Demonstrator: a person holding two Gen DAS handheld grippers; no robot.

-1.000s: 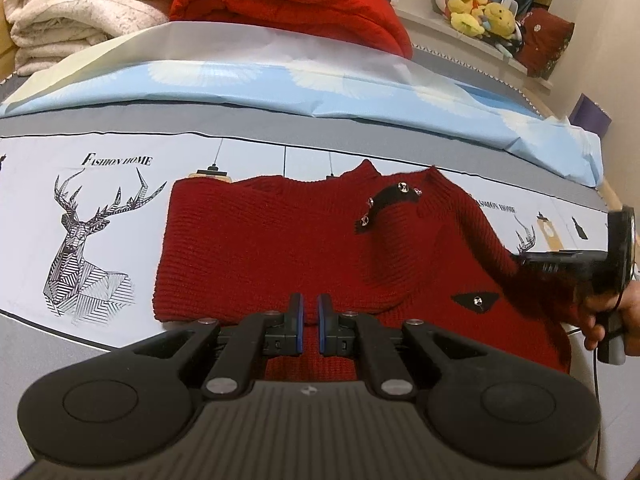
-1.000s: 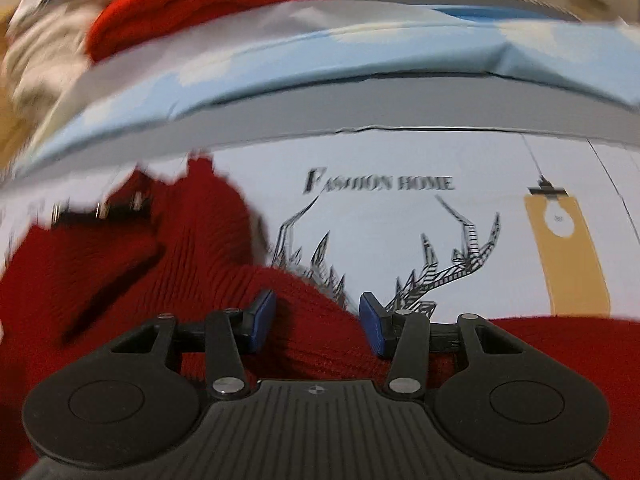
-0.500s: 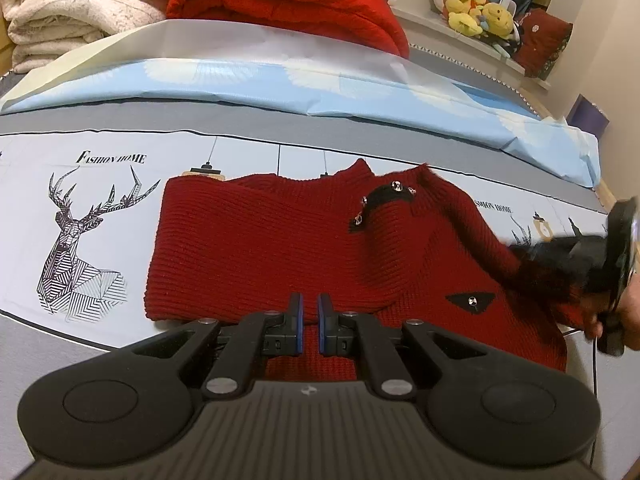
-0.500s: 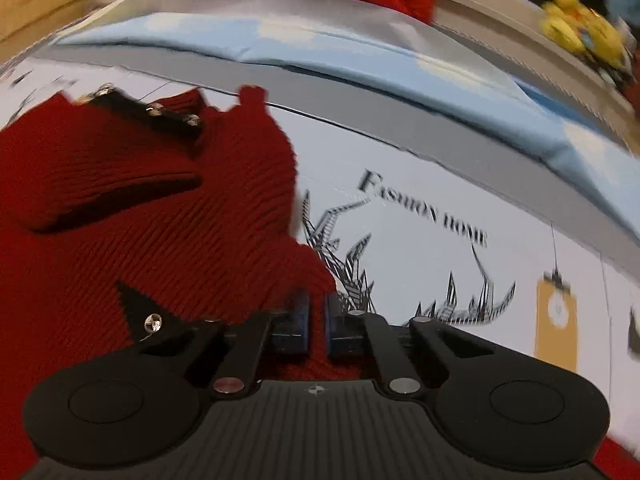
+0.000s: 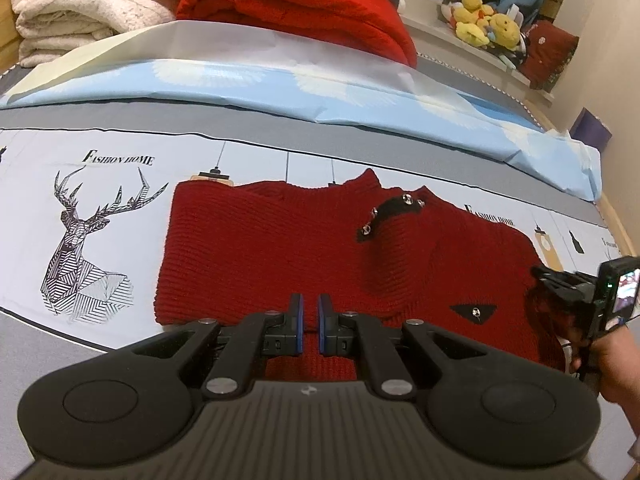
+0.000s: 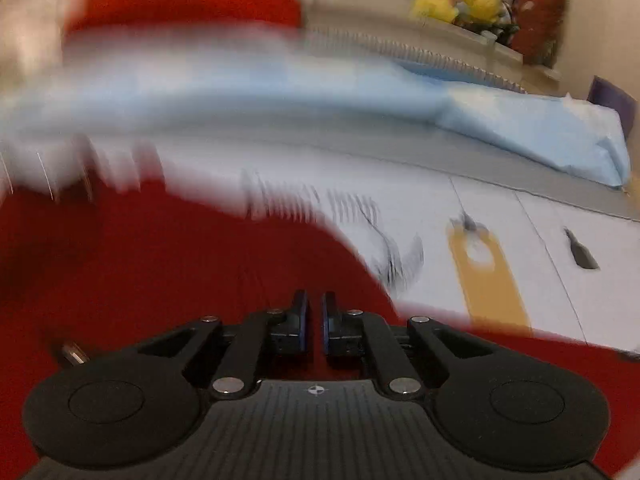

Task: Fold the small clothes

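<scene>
A small red knit sweater with black button tabs lies on the printed bed sheet. Its left sleeve is folded over the body. My left gripper is shut on the sweater's near hem at the middle. My right gripper is shut on the sweater's right sleeve, and it shows at the right edge of the left wrist view. The right wrist view is blurred by motion.
Folded white blankets and a red quilt are stacked at the back. A light blue sheet lies across the bed. Yellow plush toys sit on a ledge at the back right.
My right gripper closed on the sweater's right sleeve and is swinging it over the body. My left gripper stayed shut on the hem, shifting slightly.
</scene>
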